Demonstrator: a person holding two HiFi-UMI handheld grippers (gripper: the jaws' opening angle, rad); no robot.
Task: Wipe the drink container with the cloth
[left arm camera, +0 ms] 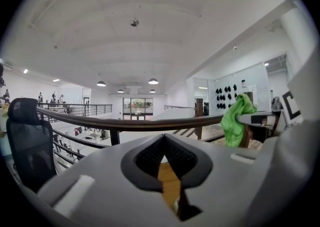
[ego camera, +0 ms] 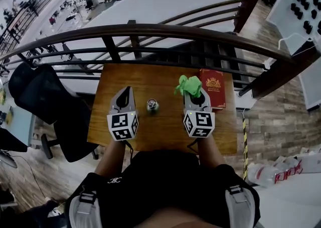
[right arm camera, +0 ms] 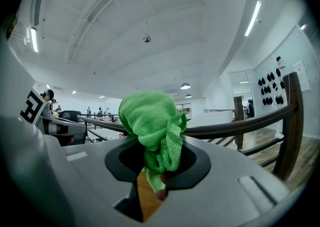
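Step in hand: we judged the wiping not yet begun. The cloth was gripped and aloft, clear of the can, so this read as the approach before first contact.
Drink container: a small metal can (ego camera: 152,105) stood upright at the centre of the head view, on the wooden table (ego camera: 160,134). It sat between the two tools and was touched by neither.
Cloth: the green cloth (right arm camera: 150,118) was bunched into a ball at the tips of the right gripper (right arm camera: 152,158), up and to the right of the can in the head view. A short tail hung down between the pads.
Next move: in our judgement, the right gripper needed to tip downward and swing left to bring the cloth against the can's side. The left gripper (left arm camera: 163,143) would have to open first if it was to steady the can, since a light can might slide or topple under the wipe.
Right gripper: clenched on the cloth.
Left gripper: jaws pressed together with nothing between them; we saw only table wood through the gap below.
Pose: both grippers were held side by side in the lower centre of the head view, marker cubes toward the person and jaws pointing away at the dark railing (ego camera: 150,30). Each gripper view showed ceiling and hall rather than tabletop, so we took them to be tipped up.
Nearby: a red book (ego camera: 212,87) lay just right of the right gripper.
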